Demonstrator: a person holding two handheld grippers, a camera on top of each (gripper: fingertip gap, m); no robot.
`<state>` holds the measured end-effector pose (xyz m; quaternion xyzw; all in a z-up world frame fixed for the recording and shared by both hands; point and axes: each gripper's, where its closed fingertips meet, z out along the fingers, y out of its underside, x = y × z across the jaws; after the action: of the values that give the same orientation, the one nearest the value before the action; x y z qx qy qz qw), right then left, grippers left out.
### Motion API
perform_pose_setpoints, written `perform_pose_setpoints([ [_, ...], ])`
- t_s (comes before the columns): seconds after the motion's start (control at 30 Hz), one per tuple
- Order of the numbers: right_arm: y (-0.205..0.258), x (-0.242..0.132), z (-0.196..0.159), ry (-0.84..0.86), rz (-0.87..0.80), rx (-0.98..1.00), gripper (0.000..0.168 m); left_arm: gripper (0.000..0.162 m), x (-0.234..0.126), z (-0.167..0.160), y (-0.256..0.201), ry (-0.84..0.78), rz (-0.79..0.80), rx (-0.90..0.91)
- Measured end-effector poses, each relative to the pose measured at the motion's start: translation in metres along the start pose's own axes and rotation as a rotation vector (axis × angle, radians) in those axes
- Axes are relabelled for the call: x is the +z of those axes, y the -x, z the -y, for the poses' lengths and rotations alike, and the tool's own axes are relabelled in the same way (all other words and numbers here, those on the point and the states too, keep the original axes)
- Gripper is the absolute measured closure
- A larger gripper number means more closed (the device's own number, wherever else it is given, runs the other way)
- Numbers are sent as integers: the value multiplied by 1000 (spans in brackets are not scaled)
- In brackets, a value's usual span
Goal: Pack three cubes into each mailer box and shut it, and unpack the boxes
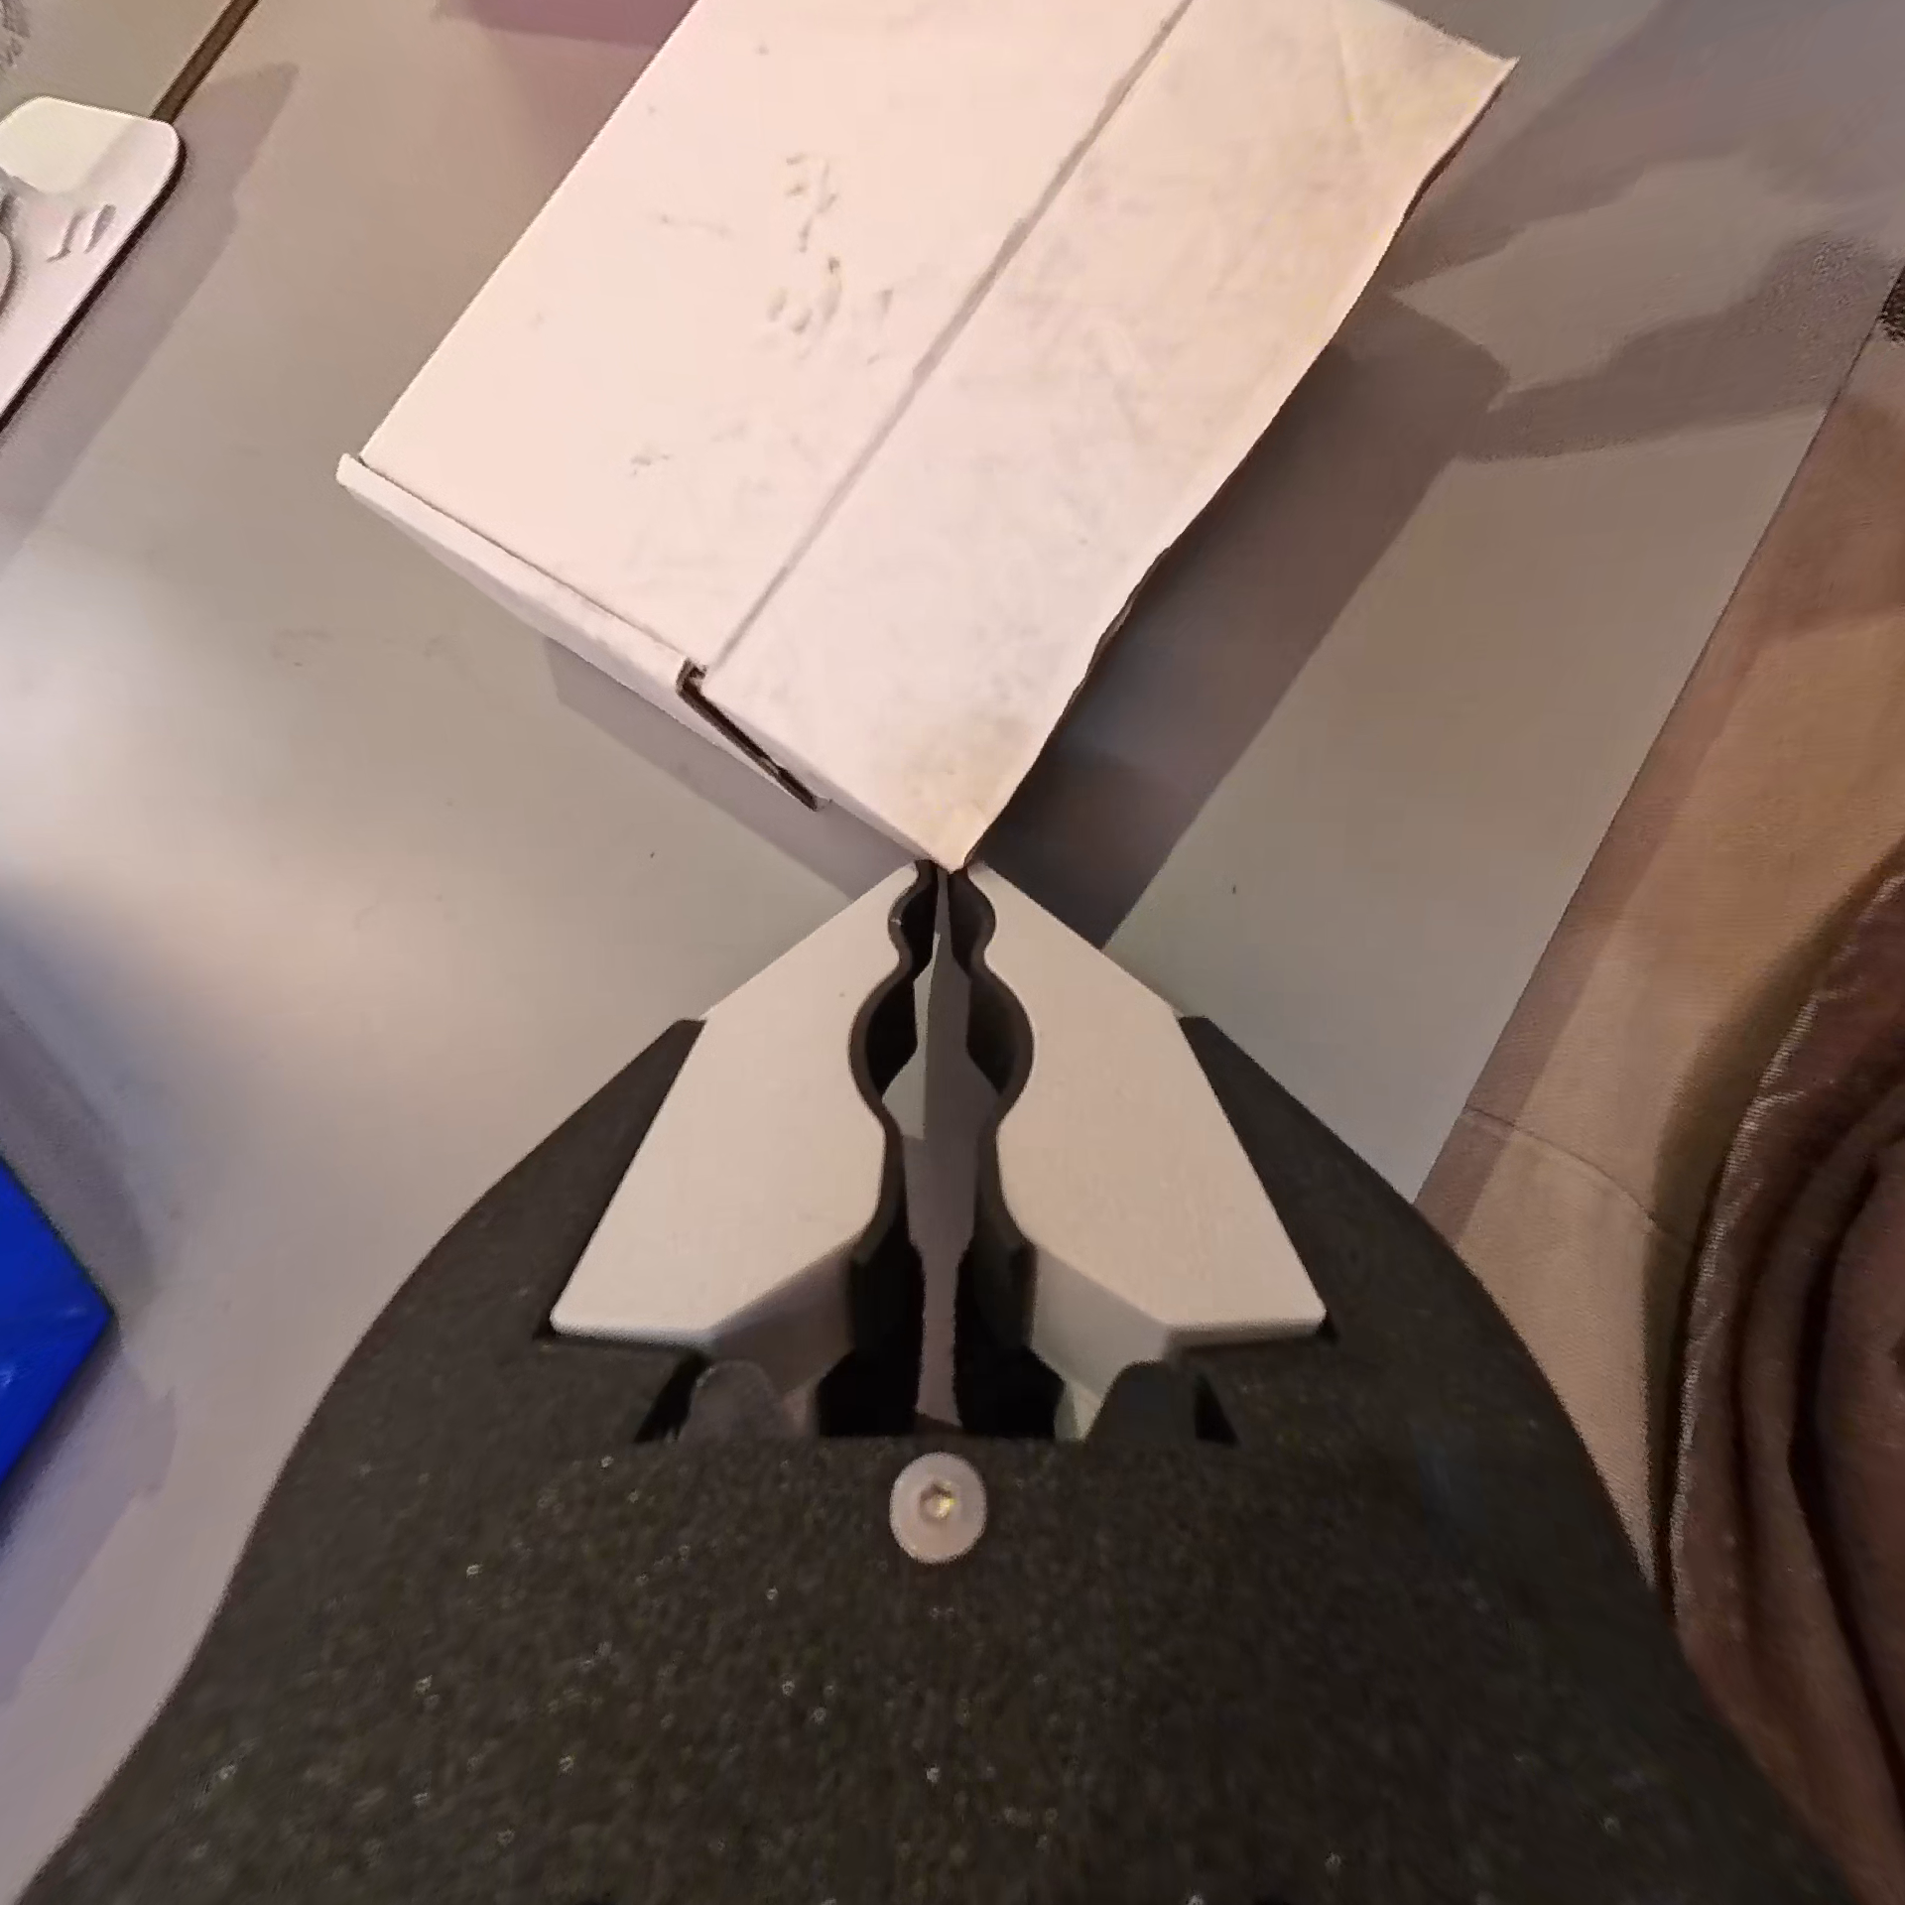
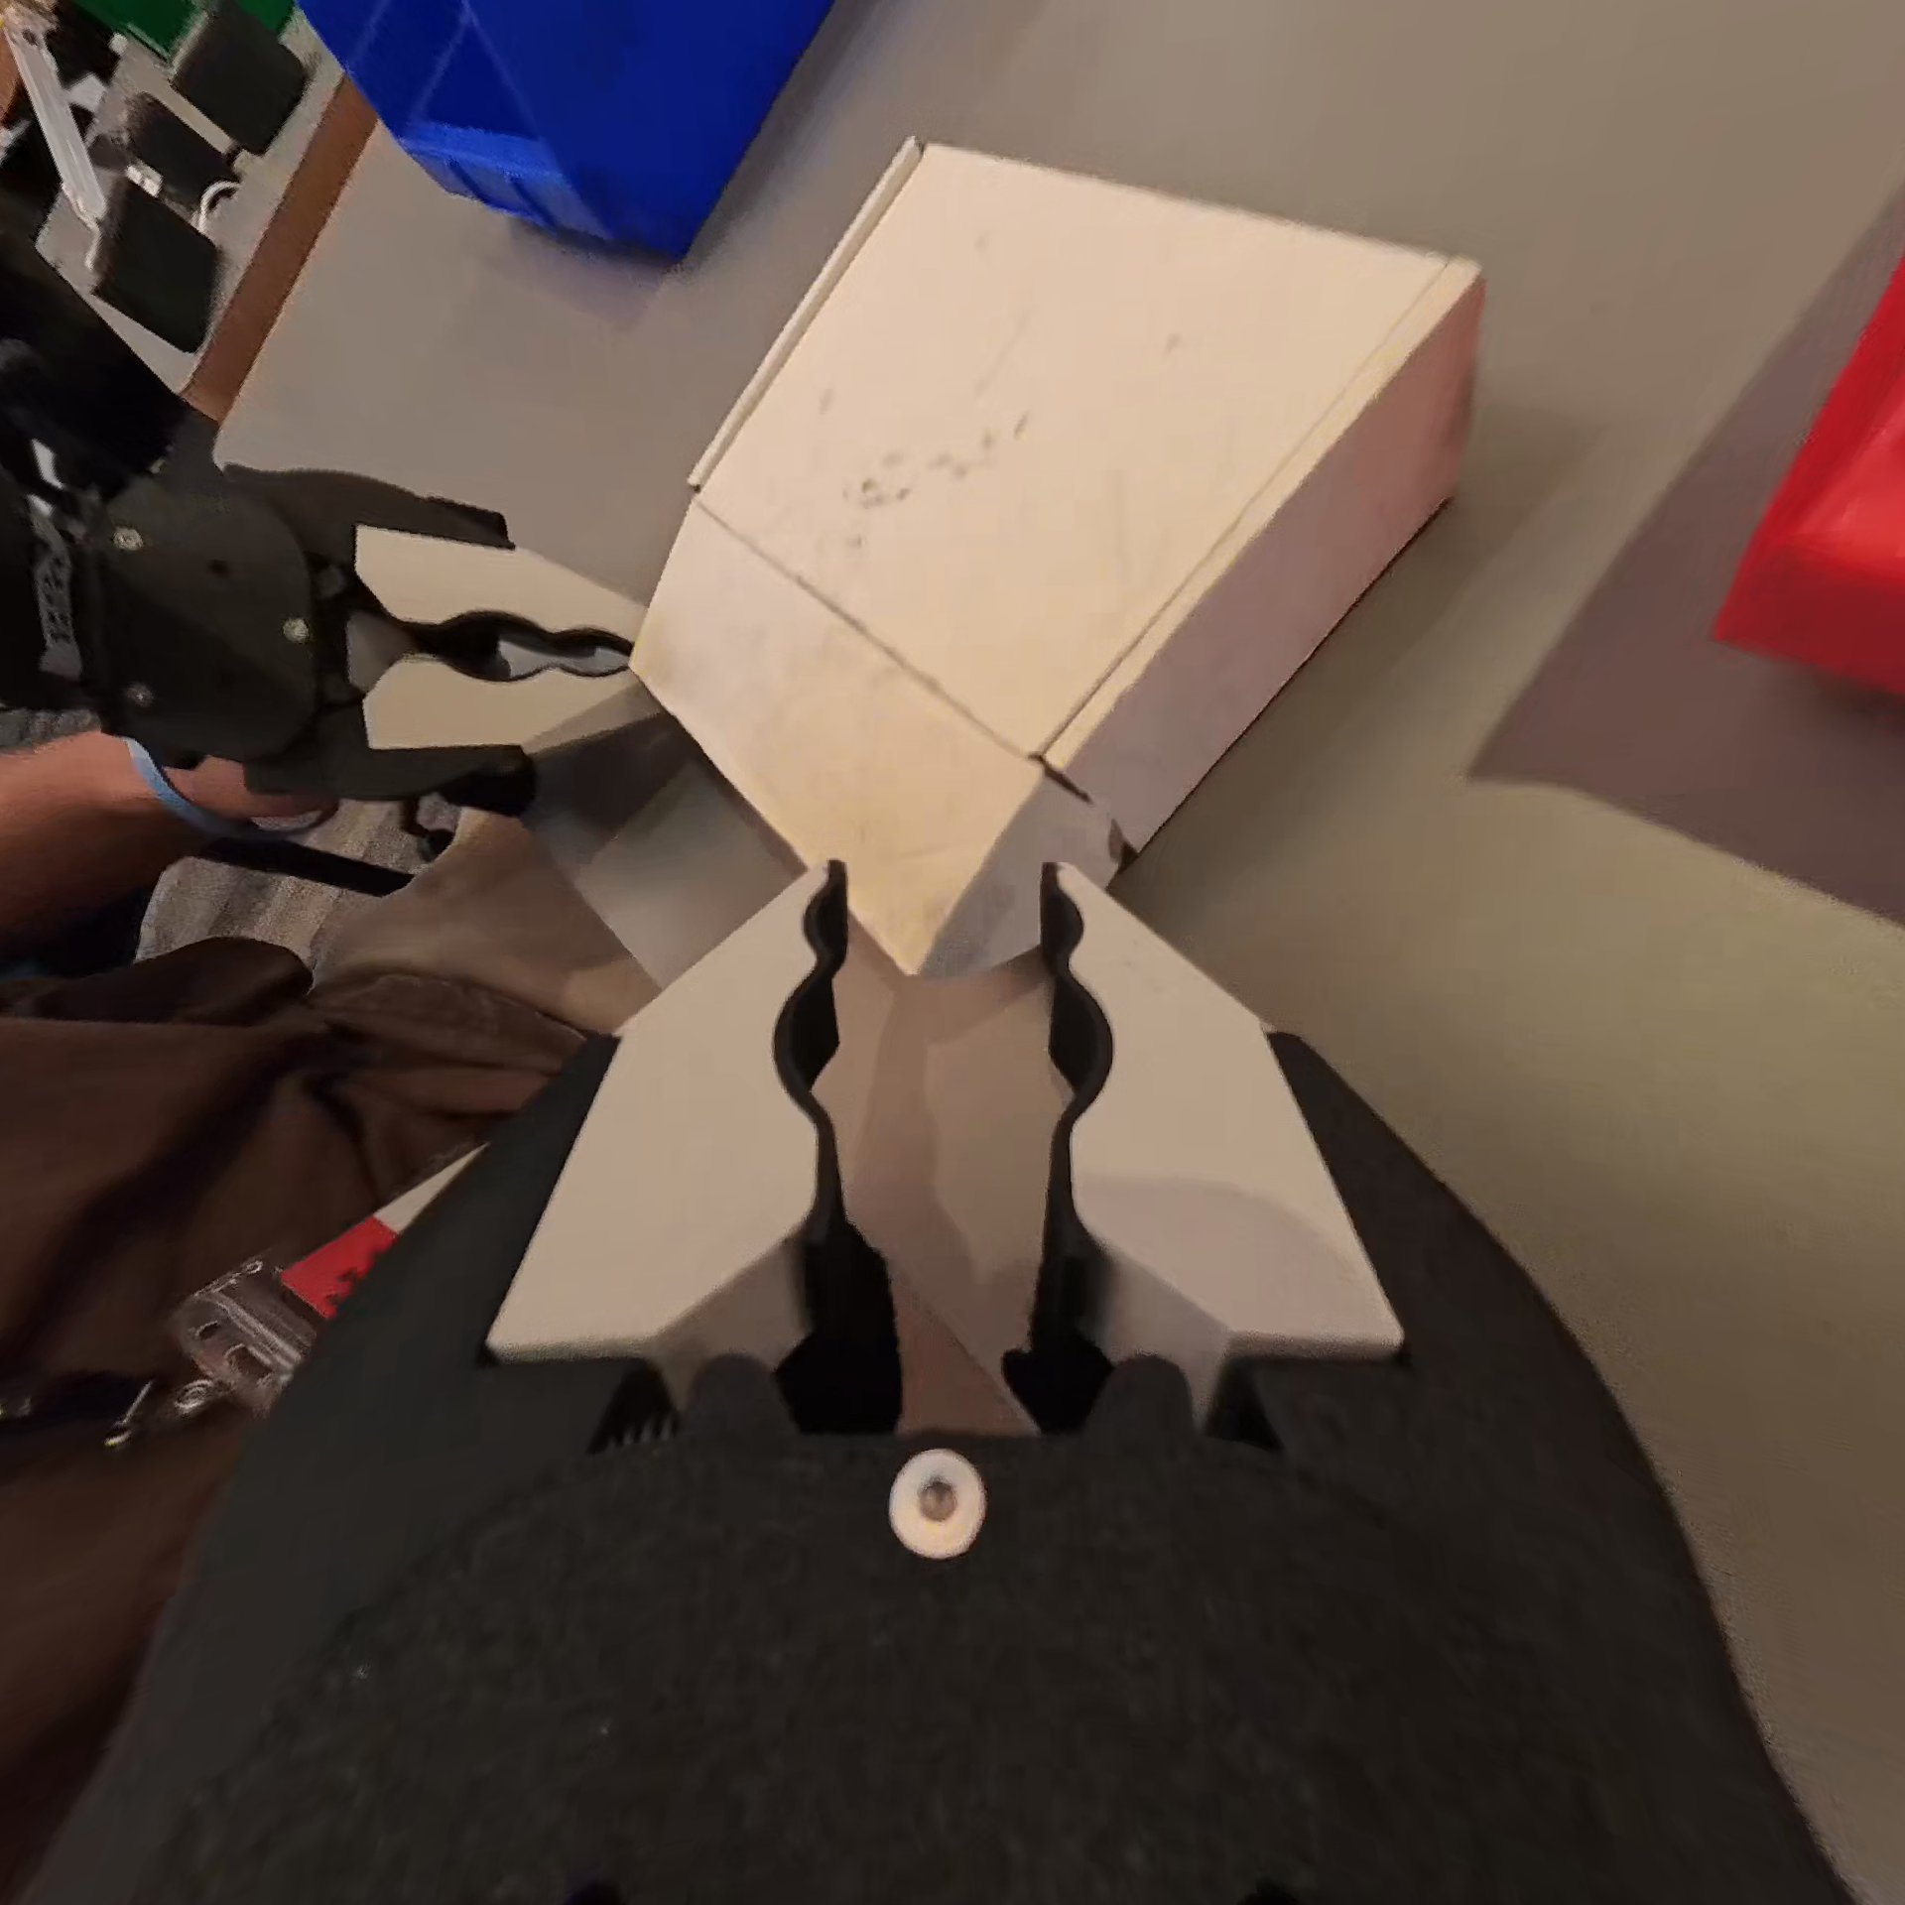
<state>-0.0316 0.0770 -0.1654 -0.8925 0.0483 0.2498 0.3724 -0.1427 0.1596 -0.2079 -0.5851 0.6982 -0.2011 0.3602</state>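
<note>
box: mailer box [image 2: 990, 536] lid down, front flap untucked; dead ahead
left gripper [image 1: 940, 876]: jaws nearly closed at flap corner; grip unclear
right gripper [image 2: 943, 887]: jaws wide, straddling other corner
left: tuck flap

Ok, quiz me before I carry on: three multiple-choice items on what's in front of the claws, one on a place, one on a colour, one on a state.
1. In the right wrist view, where is the red bin relative to the mailer box?
A. Left of it
B. Right of it
C. On top of it

2. What colour is the bin beyond the box?
A. Blue
B. Yellow
C. Black

3. How does the right claw stand?
A. Shut on a cube
B. Shut and empty
C. Open, straddling the box's near corner

Answers:
1 B, the red bin lies at the right edge, apart from the box.
2 A, its walls are plainly blue.
3 C, a wide gap shows between its fingers, with the flap corner in it.
</note>
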Motion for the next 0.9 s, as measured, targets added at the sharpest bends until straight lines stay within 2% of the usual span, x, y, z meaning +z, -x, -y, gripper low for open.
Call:
perform_pose_setpoints([
  [0.13,3,10,-1,9,11,-8,128,162,1,-1,3,9,16,10],
  [0.3,7,10,-3,23,21,5,133,162,0,-3,9,14,25,-12],
  [0.7,16,19,-4,21,59,-4,133,162,-4,-9,16,17,37,-26],
  [0.9,2,26,-8,35,1,6,133,159,-1,-11,14,32,39,14],
])
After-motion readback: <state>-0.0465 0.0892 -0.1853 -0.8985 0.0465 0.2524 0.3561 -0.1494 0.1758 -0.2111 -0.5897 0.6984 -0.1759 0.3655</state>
